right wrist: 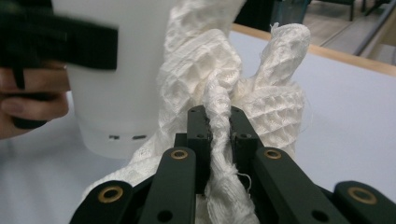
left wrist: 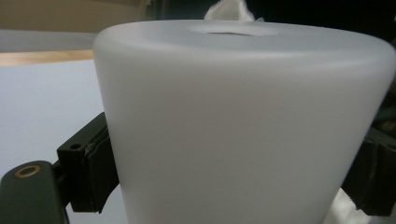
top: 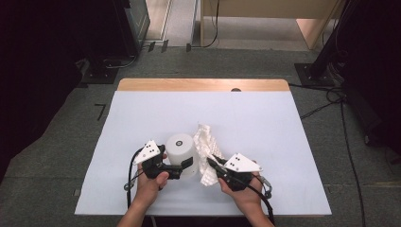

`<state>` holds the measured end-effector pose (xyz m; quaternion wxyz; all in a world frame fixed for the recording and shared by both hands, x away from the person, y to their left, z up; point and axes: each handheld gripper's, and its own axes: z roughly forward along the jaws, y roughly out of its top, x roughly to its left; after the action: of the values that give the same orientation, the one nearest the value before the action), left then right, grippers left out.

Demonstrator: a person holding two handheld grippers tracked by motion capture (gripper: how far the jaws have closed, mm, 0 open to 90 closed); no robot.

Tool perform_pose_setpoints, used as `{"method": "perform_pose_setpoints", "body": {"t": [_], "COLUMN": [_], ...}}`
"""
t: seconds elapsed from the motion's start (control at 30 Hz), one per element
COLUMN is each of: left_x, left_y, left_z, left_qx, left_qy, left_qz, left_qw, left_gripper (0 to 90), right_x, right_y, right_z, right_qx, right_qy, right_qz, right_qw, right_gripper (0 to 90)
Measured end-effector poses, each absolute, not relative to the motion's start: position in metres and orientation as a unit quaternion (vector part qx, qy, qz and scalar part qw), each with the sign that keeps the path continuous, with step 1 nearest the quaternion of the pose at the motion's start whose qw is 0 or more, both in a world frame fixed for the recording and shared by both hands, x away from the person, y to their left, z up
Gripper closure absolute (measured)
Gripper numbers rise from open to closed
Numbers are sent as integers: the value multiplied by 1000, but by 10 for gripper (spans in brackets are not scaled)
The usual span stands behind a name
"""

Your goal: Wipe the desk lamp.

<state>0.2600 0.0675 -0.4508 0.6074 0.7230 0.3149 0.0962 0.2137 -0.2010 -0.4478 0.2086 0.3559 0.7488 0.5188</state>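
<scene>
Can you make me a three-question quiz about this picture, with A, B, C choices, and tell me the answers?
1. Where is the cloth?
A. right next to the cup, on its right
B. at the far edge of the table
C. on the floor

2. What colour is the cup?
A. red
B. white
C. green

3. What is the right gripper doing?
A. hanging open over the table
B. pinching the cloth
C. holding the cup

Answers: 1 A, the high view shows the cloth up against the cup's right side. 2 B, the cup looks frosted white in the left gripper view. 3 B, the right gripper view shows its jaws closed on a twisted fold of cloth, while the left gripper clamps the cup.
</scene>
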Motion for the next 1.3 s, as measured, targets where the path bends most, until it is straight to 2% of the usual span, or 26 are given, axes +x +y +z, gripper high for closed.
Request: {"method": "perform_pose_setpoints", "body": {"t": [0.2, 0.3, 0.47, 0.73, 0.8, 0.93, 1.23, 1.3], "left_x": [263, 264, 261, 254, 252, 248, 242, 243], "left_y": [61, 61, 64, 69, 68, 65, 37, 39], "left_z": [-466, -473, -481, -483, -484, -483, -485, -485], "left_qx": [749, 755, 759, 753, 749, 735, 713, 709], "left_qy": [317, 321, 309, 336, 352, 385, 462, 468], "left_qz": [185, 210, 223, 231, 227, 243, 281, 275], "left_qw": [552, 532, 527, 516, 513, 503, 446, 450], "left_gripper": [82, 82, 82, 74, 19, 3, 9, 56], "right_x": [222, 224, 226, 227, 227, 228, 228, 228], "right_y": [-237, -248, -257, -262, -263, -265, -264, -263], "right_z": [-436, -434, -432, -433, -433, -432, -432, -433], "right_qx": [400, 410, 420, 424, 423, 424, 426, 425], "right_qy": [711, 701, 693, 689, 689, 687, 688, 689], "right_qz": [527, 529, 530, 530, 530, 530, 530, 529], "right_qw": [236, 245, 251, 254, 256, 258, 253, 253], "right_gripper": [825, 825, 825, 825, 825, 825, 824, 825]}}
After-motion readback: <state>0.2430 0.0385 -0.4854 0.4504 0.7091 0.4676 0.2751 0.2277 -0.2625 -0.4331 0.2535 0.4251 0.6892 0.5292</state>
